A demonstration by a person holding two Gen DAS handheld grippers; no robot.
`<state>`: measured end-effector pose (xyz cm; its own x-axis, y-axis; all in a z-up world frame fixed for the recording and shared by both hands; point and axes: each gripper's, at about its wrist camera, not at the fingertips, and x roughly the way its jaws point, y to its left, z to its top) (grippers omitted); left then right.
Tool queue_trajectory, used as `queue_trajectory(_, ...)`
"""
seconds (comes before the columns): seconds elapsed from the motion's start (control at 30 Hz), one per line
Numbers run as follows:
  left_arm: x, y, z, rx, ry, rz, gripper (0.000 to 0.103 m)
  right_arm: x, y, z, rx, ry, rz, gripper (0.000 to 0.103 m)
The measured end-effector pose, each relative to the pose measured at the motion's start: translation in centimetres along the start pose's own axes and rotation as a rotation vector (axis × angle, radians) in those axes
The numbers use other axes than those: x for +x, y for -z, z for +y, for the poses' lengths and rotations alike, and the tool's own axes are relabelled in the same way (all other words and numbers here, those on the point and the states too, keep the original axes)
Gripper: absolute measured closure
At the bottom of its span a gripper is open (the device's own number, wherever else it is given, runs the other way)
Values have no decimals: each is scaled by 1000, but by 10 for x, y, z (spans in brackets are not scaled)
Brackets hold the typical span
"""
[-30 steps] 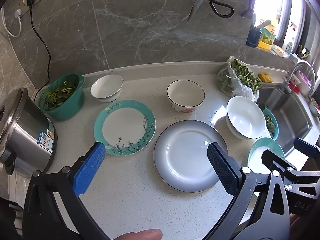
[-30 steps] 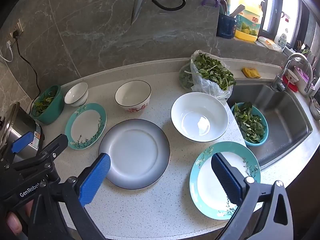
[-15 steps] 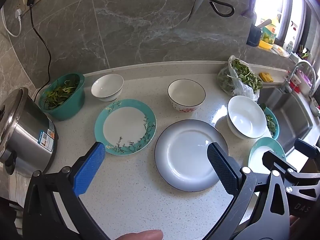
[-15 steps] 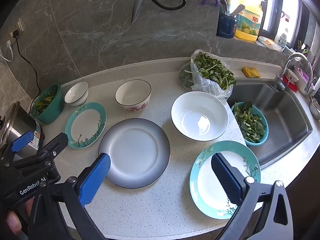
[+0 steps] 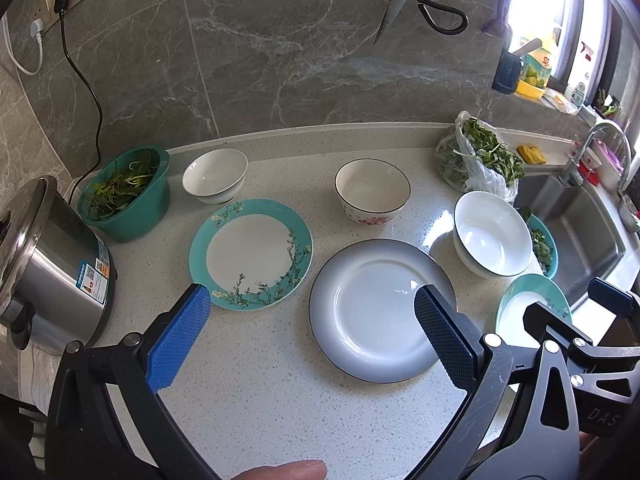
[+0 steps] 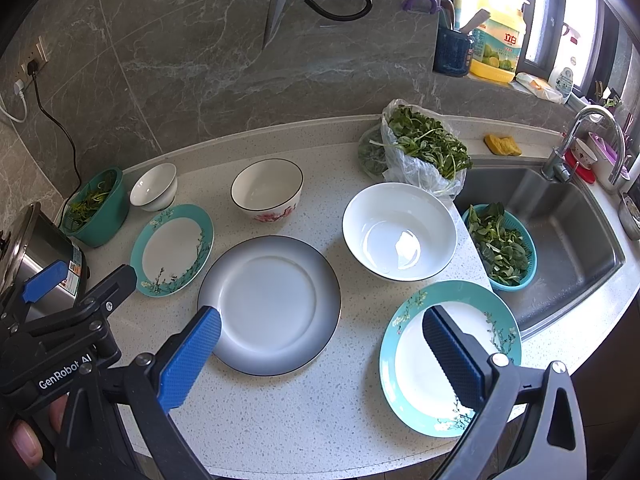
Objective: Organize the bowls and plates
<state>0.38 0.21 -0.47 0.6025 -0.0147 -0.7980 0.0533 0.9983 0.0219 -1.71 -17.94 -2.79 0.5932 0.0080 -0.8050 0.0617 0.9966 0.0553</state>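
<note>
Both claws, left [image 5: 312, 320] and right [image 6: 320, 334], gape wide, empty, above the tabletop [image 6: 304, 420]. Recommend: right claw pinches the teal plate [image 6: 450, 358] rim at 6 o'clock, lifting level; the rim looks thin and slippery.

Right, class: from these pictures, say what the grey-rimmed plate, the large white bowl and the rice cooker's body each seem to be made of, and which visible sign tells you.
Grey-rimmed plate: probably glazed ceramic, judging by its smooth gloss and thin dark edge line.
Large white bowl: likely glazed porcelain, since a sharp bright highlight sits inside it.
Rice cooker: body looks like brushed stainless steel, silver with soft streaky reflections.
</note>
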Motion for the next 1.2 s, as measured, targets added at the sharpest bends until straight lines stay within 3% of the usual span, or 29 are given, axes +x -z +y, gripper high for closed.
queue_trajectory(1.2, -3, 3, 1, 2, 0, -4, 0, -5, 8, 1, 0, 0, 0, 0)
